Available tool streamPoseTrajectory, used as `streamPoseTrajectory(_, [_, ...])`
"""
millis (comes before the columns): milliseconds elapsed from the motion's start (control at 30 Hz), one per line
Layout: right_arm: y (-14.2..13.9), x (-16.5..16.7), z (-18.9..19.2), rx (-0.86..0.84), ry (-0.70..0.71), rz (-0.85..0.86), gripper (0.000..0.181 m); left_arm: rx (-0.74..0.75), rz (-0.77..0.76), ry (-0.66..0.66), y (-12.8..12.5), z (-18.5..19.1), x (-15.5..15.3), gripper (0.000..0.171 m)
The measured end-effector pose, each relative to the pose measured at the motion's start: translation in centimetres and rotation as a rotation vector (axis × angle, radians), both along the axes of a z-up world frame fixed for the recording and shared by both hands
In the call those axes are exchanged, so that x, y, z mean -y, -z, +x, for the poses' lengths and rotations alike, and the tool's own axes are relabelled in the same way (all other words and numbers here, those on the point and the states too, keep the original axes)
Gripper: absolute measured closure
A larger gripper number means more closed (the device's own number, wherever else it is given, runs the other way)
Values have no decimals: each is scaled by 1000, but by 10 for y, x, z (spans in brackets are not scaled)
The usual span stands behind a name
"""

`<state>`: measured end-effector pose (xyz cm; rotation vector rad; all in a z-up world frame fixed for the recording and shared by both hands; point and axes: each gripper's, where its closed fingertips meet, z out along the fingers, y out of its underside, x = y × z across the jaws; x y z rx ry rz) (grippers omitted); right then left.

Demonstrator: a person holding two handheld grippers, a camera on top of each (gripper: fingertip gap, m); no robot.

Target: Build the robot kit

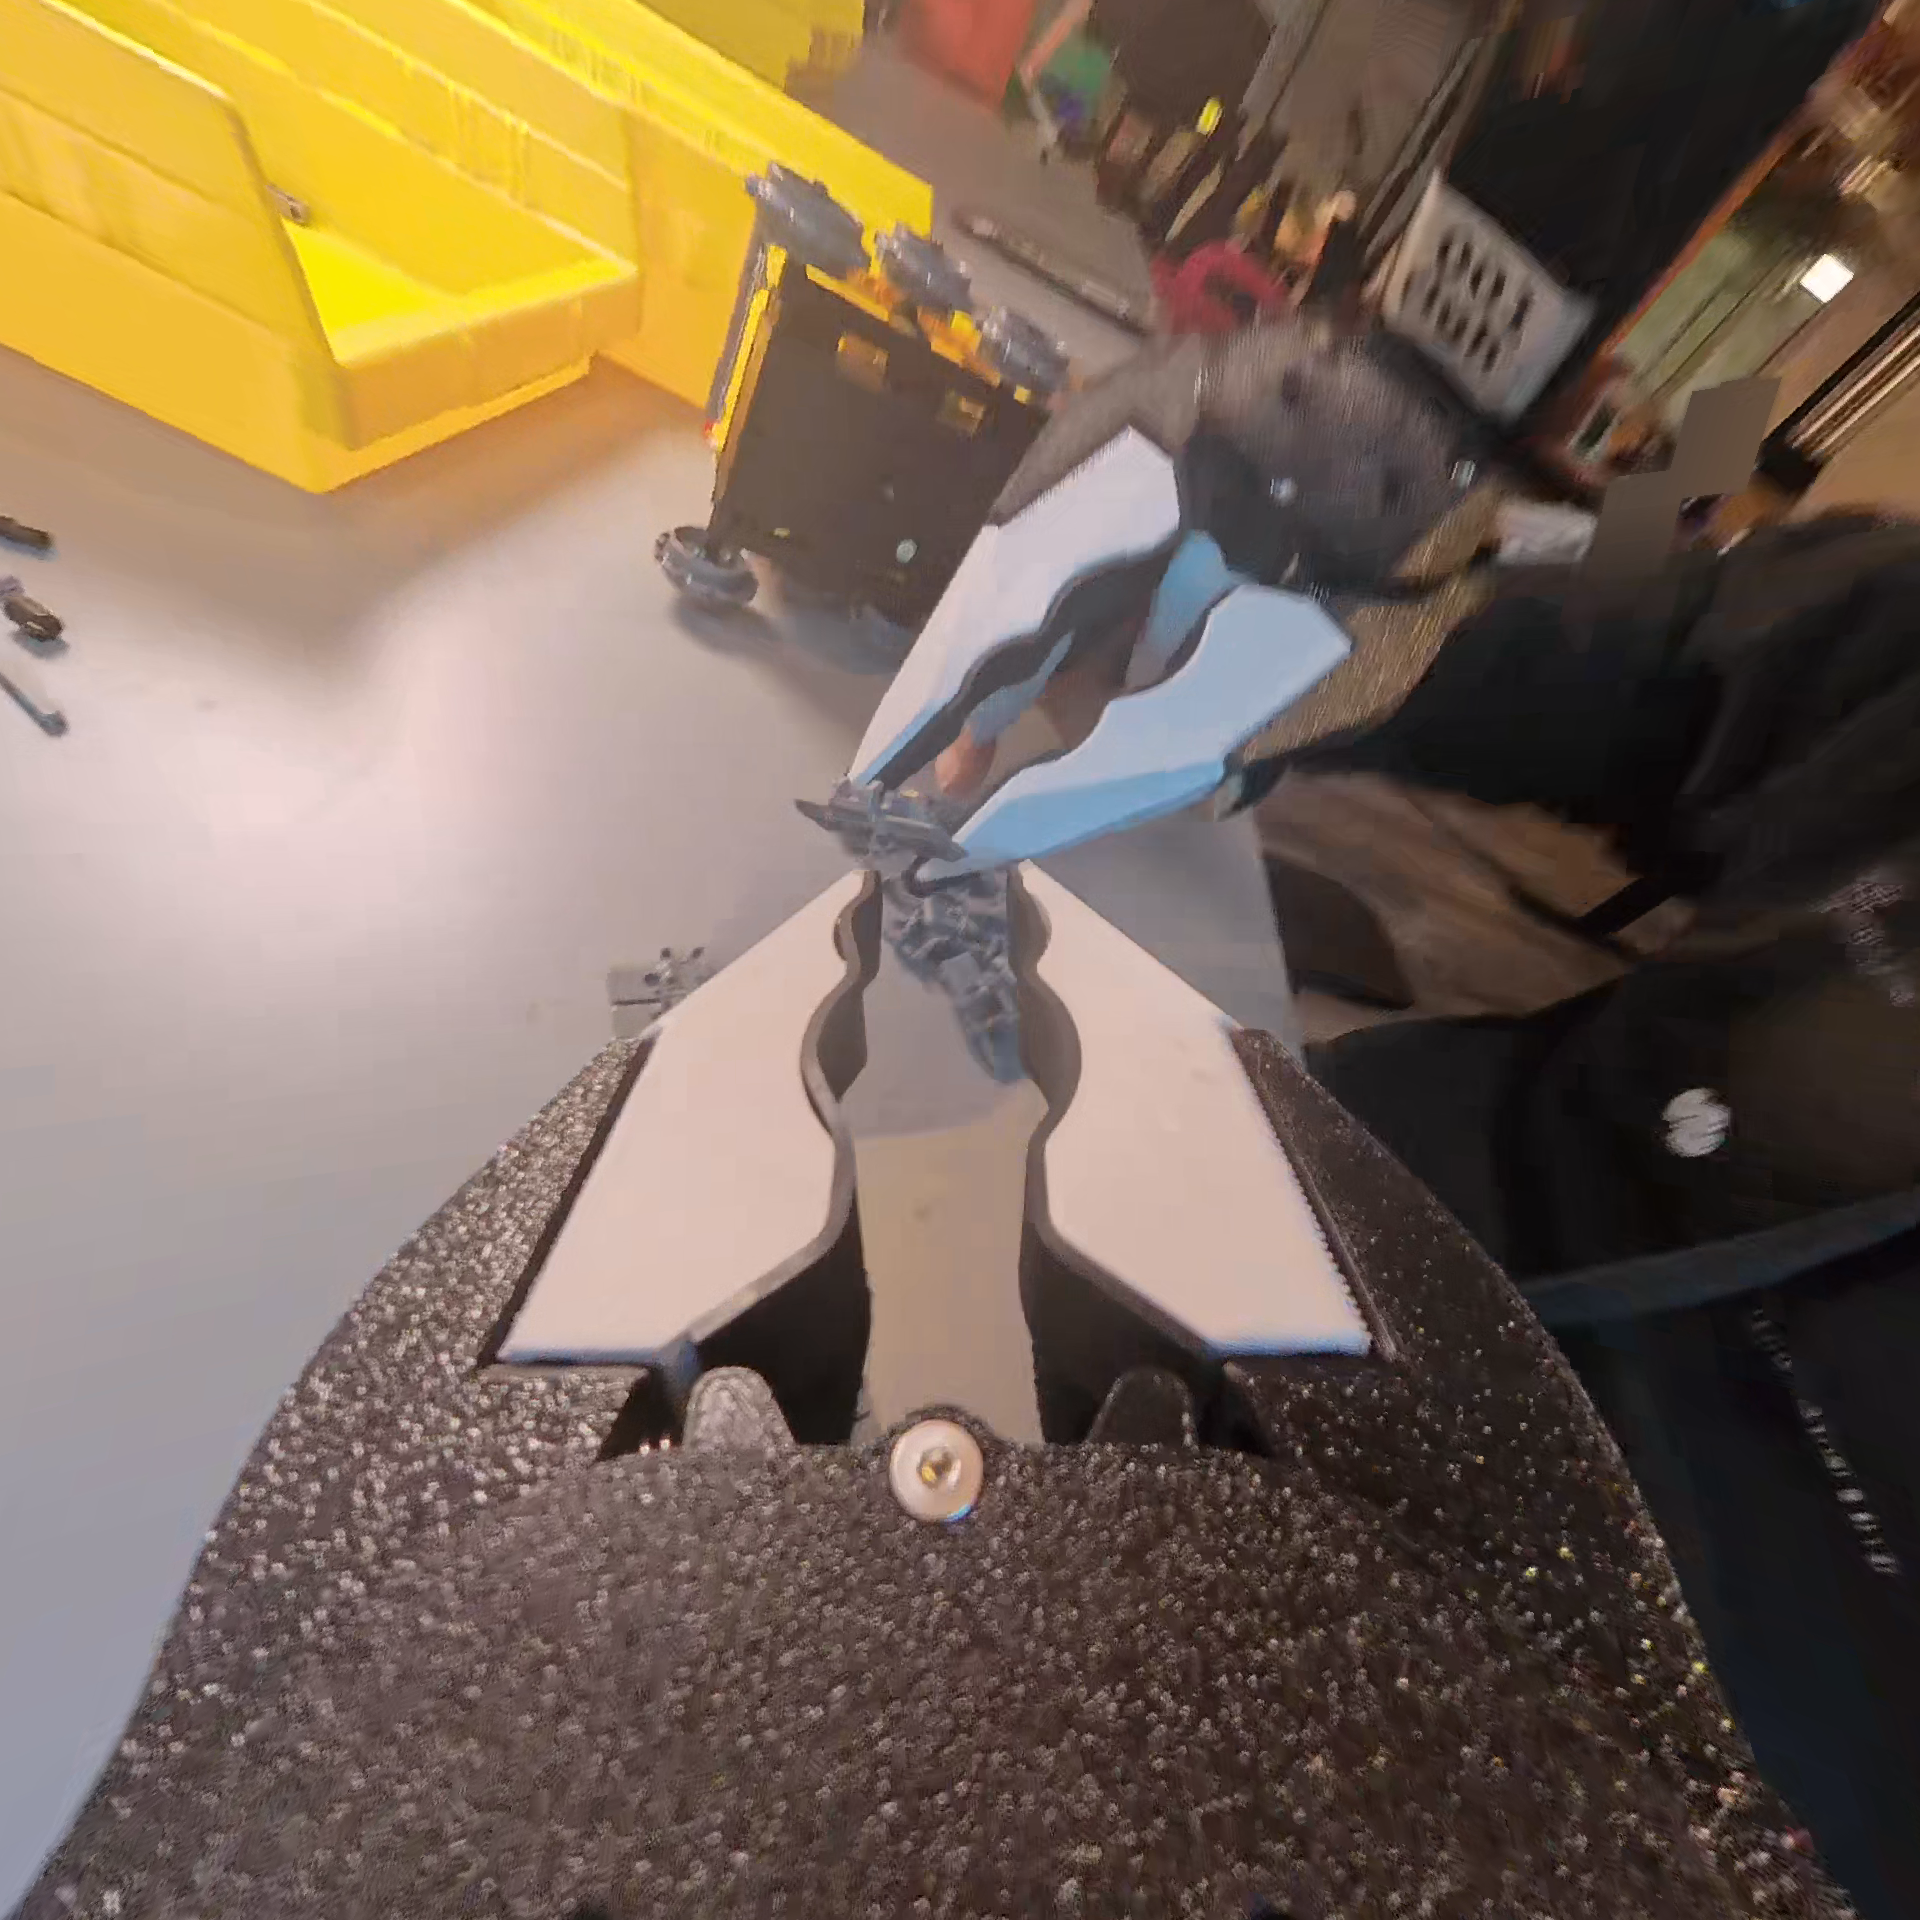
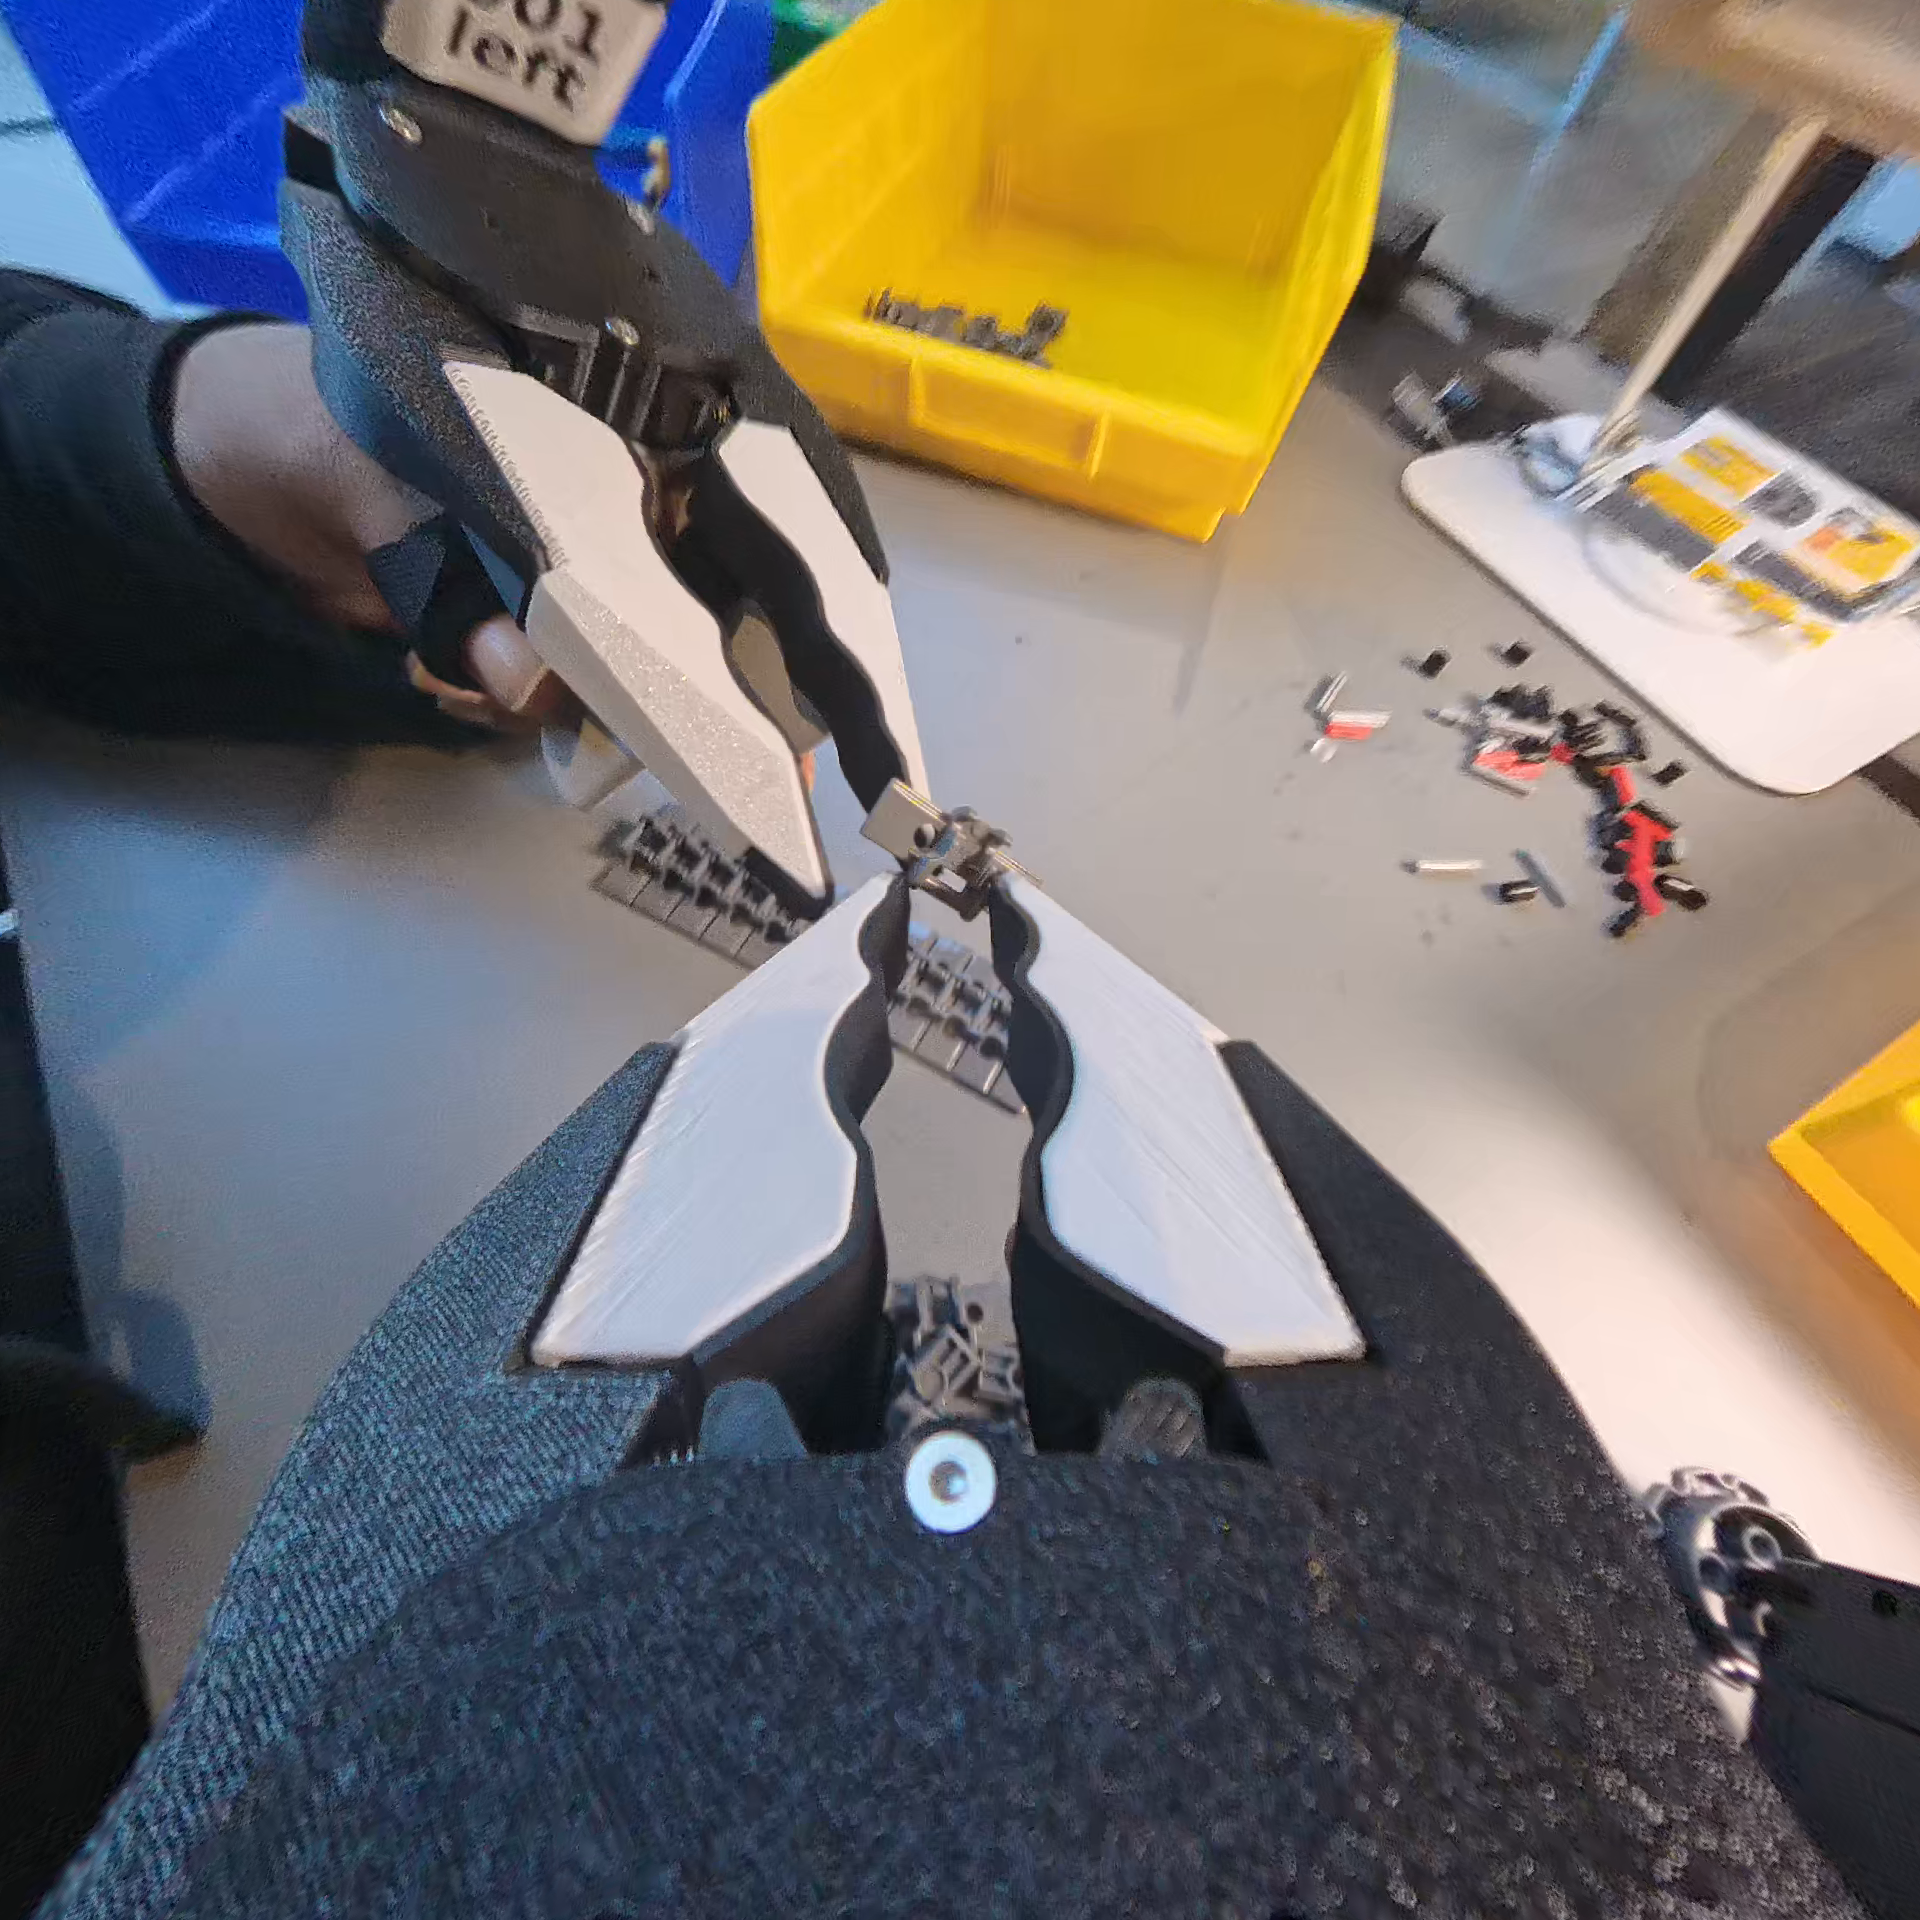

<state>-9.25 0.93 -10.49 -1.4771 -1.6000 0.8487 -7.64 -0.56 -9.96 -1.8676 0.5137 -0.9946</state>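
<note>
A small dark grey brick assembly (image 2: 951, 847) hangs above the grey table (image 2: 1195, 1039), pinched from two sides. My right gripper (image 2: 945, 894) is shut on its lower part. My left gripper (image 2: 868, 836) comes in from the upper left, held by a gloved hand (image 2: 312, 520), and is shut on the light grey block at its end. In the left wrist view my left gripper (image 1: 940, 883) meets the right gripper (image 1: 914, 826) tip to tip at the assembly (image 1: 878, 819). A grey track strip (image 2: 727, 894) lies on the table right below.
A yellow bin (image 2: 1039, 436) holds a few dark parts, with a blue bin (image 2: 156, 125) beside it. Loose black and red parts (image 2: 1579, 769) and a white board with a printed sheet (image 2: 1714, 561) lie right. A black-and-yellow wheeled model (image 1: 883, 447) and yellow bins (image 1: 312, 312) stand behind. My left and right fingertips are right by each other.
</note>
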Motion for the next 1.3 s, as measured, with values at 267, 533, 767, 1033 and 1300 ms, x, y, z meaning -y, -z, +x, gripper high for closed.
streamPoseTrajectory(267, [-6, 3, -7, -150, 99, 81, 166, 122, -4, -2, -14, -11, -2, 160])
streamPoseTrajectory(533, [-7, 23, 17, 11, -212, 133, 164, 1, -27, 158, -1, -11, 13, 171])
streamPoseTrajectory(767, [11, 38, 14, 156, -350, 72, 170, -58, -41, 228, 10, 2, 24, 171])
streamPoseTrajectory(1033, [20, 8, 8, 208, -199, -112, 175, -261, 9, 80, 30, -20, 2, 157])
streamPoseTrajectory(1300, [59, -37, 6, 377, 27, -434, 176, -572, -33, 17, 74, -28, -12, 155])
